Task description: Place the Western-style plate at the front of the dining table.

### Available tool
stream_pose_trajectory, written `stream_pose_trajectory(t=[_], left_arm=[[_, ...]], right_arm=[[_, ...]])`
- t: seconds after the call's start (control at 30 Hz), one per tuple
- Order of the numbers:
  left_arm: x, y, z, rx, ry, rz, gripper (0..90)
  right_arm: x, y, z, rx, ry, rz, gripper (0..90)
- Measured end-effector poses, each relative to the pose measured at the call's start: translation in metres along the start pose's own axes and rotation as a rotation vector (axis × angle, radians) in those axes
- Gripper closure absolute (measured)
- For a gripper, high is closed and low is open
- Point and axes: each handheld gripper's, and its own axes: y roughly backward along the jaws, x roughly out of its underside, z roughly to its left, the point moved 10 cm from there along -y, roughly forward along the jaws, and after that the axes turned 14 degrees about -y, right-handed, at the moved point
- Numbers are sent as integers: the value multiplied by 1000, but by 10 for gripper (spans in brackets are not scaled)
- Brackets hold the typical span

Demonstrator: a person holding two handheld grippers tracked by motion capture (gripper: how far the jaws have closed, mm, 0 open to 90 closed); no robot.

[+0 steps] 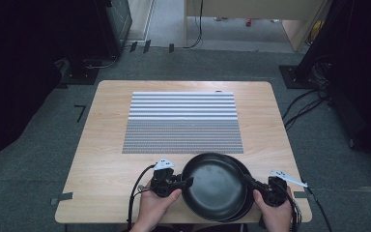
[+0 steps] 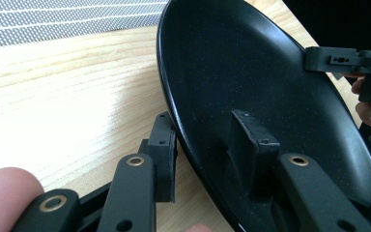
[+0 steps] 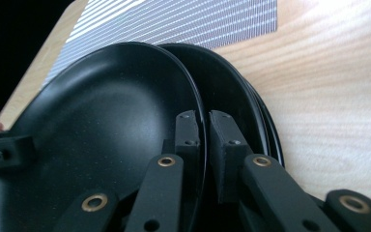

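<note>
Looking down from the high view, a wooden tabletop (image 1: 101, 145) carries a striped mat (image 1: 183, 123) at its middle and a stack of black plates (image 1: 215, 186) near the front edge, between the person's two hands. The left tool (image 1: 186, 182) meets the left rim of the top plate, and the right tool (image 1: 249, 182) meets the stack's right rim; the left hand (image 1: 157, 205) and right hand (image 1: 276, 212) come in from the bottom. In the left gripper view, the left tool (image 2: 207, 154) straddles the rim of the top plate (image 2: 251, 82), one jaw under it and one inside the bowl, clenched on that plate, which sits tilted above the pale wood; the other tool (image 2: 335, 60) shows at the far rim. In the right gripper view, the right tool (image 3: 204, 145) is clamped on the rim of the top plate (image 3: 101, 121), its jaws close on either side of that edge, with further plates (image 3: 232, 92) lying just behind it and the striped mat (image 3: 183, 19) beyond.
</note>
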Motion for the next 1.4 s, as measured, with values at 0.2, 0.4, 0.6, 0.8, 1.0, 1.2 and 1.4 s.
stream_pose_trajectory(t=[0.2,0.4,0.6,0.8,1.0,1.2,1.4], left_arm=[[1,1,0,11,-8,3,646],[4,4,-2,39,-27,23,636],[7,5,-4,77,-2,41,637],[7,3,-5,103,61,28,673],[7,4,-5,117,92,22,690],[4,7,-5,112,96,20,694],[-5,14,-3,105,101,6,706]], right_arm=[[5,-4,0,-21,-74,33,811],[5,-6,-1,-44,-107,29,812],[4,-7,-2,-70,-184,19,829],[2,-5,-4,-89,-258,23,837],[-2,0,2,-91,-239,13,834],[-6,0,7,-97,-224,13,830],[-11,1,15,-103,-214,27,827]])
